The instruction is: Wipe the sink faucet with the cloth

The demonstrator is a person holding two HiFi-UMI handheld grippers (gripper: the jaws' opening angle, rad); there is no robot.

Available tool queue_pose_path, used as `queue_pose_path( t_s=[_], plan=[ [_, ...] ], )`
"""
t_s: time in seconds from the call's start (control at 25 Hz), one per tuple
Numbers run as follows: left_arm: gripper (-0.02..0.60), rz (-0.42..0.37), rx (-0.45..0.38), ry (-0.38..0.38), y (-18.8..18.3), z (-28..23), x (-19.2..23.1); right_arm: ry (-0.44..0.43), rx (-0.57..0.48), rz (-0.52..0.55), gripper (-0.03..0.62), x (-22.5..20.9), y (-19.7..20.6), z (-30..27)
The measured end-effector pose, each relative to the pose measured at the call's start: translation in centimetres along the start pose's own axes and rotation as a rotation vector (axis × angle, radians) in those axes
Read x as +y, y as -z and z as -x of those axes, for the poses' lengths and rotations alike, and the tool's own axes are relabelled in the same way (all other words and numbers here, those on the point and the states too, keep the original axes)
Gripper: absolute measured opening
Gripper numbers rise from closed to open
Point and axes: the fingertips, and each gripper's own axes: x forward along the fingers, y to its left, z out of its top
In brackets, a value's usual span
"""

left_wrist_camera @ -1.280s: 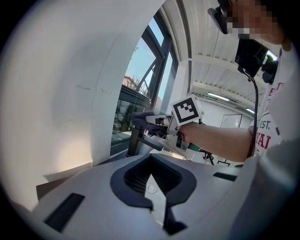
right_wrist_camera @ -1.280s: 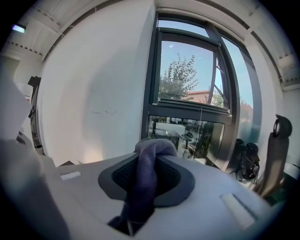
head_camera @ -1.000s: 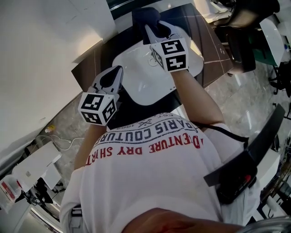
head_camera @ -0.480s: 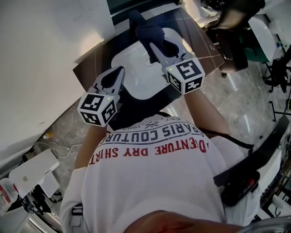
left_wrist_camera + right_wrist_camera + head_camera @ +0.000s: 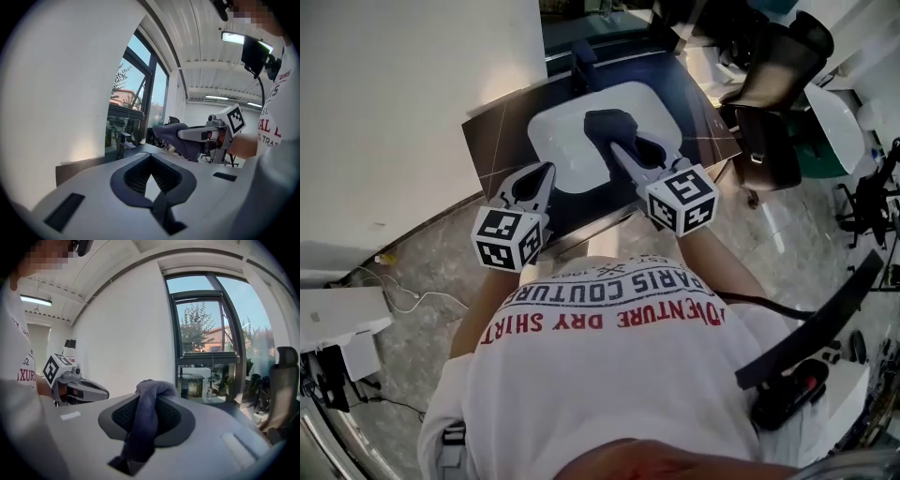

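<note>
Right gripper [image 5: 619, 150] nearer (cloth [image 5: 605, 124] in jaws)

Counter: dark brown rectangular slab counter [image 5: 492, 131], surrounding the basin.
Basin: white rounded-rectangle ceramic sink basin [image 5: 558, 141], set into the counter.
Faucet: dark upright sink faucet [image 5: 580, 64], behind the basin's far rim.

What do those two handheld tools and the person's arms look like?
Both the left gripper and right gripper are light grey, tapering to fingers with dark ribbed inner faces. Each carries a white cube printed with black square markers. The person wears a white short-sleeved T-shirt with red and dark lettering.
</note>
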Motion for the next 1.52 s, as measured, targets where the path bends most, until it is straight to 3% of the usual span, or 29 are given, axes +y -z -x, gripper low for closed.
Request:
queue_pose_path(
  t_s=[0.12, 0.4, 0.64, 0.76, 0.92, 1.52],
  plan=[
    [0.001, 0.021, -0.02, -0.032, 2.9, 1.7, -8.4, -0.062, -0.001, 0.039, 0.069, 1.6, 2.5, 7.7],
    [0.0, 0.039, -0.058, -0.053, 9.2, 6.5, -32.5, -0.179, 0.037, 0.07, 0.069, 4.4, 10.3, 29.9],
    [0.002, 0.059, -0.102, -0.056, 8.0, 11.8, -45.4, -0.235, 0.039, 0.064, 0.069, 7.8, 11.2, 43.2],
    [0.002, 0.038, -0.093, -0.048, 6.9, 14.5, -49.1, -0.248, 0.032, 0.068, 0.069, 9.9, 10.3, 47.0],
    [0.0, 0.04, -0.068, -0.04, 8.6, 18.0, -52.3, -0.266, 0.031, 0.068, 0.069, 13.4, 10.6, 50.5],
    [0.0, -0.025, -0.061, -0.024, 12.8, 32.2, -56.2, -0.222, 0.002, -0.003, 0.069, 27.7, 12.9, 57.3]
  ],
)
